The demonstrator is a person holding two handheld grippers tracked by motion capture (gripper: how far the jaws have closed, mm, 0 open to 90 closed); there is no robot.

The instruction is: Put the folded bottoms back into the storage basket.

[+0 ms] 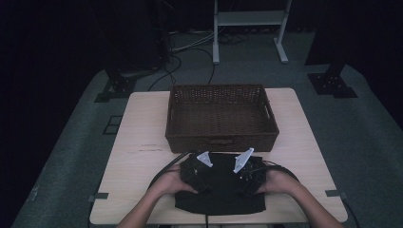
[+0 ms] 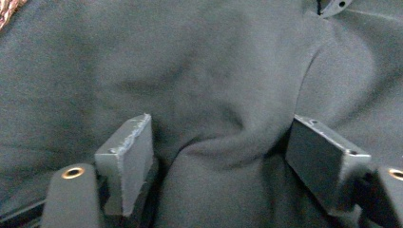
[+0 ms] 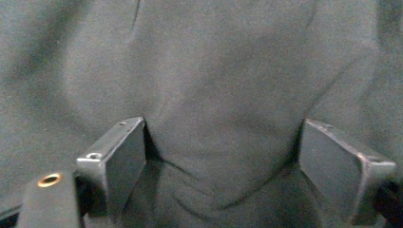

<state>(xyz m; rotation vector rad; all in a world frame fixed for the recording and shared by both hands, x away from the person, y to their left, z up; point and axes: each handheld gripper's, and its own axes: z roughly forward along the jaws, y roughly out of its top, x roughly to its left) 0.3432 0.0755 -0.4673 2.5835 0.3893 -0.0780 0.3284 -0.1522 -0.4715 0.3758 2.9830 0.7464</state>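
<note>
— Between the jaws of the left gripper, what lies there?

— A fold of the black cloth. The jaws stand apart, one on each side of a raised ridge of it. The right gripper is the same: jaws apart, a soft bulge of cloth between them, nothing pinched yet.

— How will it handle?

— Probably light and limp. It looks matte, so not slippery, and it should sag wherever it is not held. The best hold is likely that ridge between the jaws, closed on enough layers.

— What does the high view add?

— The cloth lies on the table under both grippers, with the wicker basket just beyond the jaw tips. The gripper views give the folds and the jaw gaps instead.
</note>
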